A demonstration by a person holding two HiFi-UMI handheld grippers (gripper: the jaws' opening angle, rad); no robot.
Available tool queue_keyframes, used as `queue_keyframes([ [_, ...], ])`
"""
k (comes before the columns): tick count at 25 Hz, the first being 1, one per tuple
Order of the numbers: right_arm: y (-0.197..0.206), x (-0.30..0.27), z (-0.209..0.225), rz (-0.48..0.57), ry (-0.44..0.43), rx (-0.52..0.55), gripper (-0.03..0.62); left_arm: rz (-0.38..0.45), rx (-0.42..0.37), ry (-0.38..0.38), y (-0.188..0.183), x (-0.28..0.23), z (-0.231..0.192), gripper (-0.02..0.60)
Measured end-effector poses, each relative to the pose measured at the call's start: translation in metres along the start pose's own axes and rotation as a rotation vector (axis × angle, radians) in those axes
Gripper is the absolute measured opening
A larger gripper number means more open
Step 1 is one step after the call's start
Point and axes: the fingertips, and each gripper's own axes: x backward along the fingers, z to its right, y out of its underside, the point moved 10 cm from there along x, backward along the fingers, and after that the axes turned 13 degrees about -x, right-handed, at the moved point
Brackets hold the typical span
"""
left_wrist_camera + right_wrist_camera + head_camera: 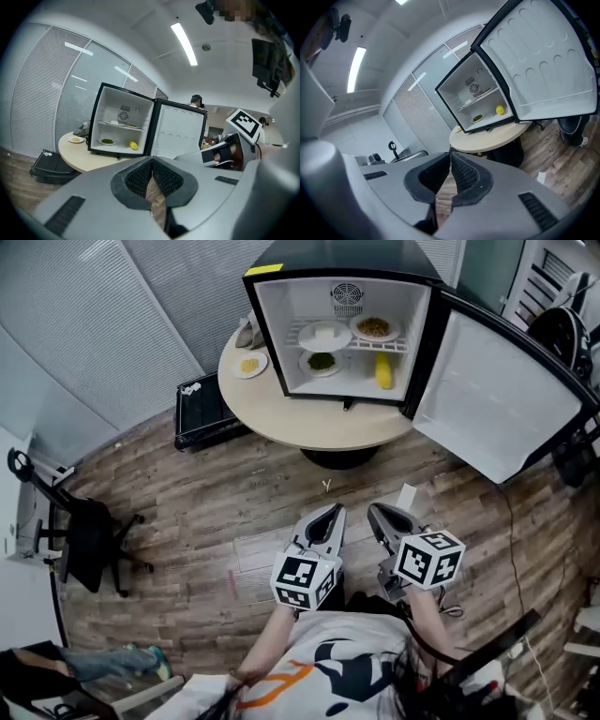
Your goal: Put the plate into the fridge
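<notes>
White and round, the plate (249, 364) lay flat and face up on the table (309, 423), with a small heap of yellow food in its middle. Being round, it showed no long axis and pointed no way. It sat near the table's left edge, just left of the fridge (268, 334) and outside it, close beside a grey thing (247, 334) that I could not make out.

The fridge stood on the far part of the table with its door (497, 399) swung wide to the right. On its upper shelf (398, 346) were a dish with a white piece (323, 334) and, to the right of it, a dish of brownish food (375, 328). On the fridge floor were a dish of greens (322, 362) and a yellow thing (383, 371) to its right.

A black case (206, 409) lay on the wood floor (187, 512) left of the table, and a black chair (89, 540) stood nearer, at the left.

Well apart from the table, on the near side, the left gripper (326, 517) and right gripper (384, 517) were held side by side over the floor, both aimed toward the fridge. Each had its jaws closed together, with nothing between them.
</notes>
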Motion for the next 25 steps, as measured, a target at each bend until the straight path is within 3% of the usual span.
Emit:
queue_keyframes([
  [11, 0.016, 0.045, 0.007, -0.012, -0.008, 0.039, 0.025, 0.010, -0.014, -0.013, 0.002, 0.019, 0.050, 0.012],
  [25, 0.026, 0.056, 0.009, -0.052, -0.011, 0.086, 0.025, 0.035, -0.025, -0.024, -0.001, 0.025, 0.062, 0.012],
])
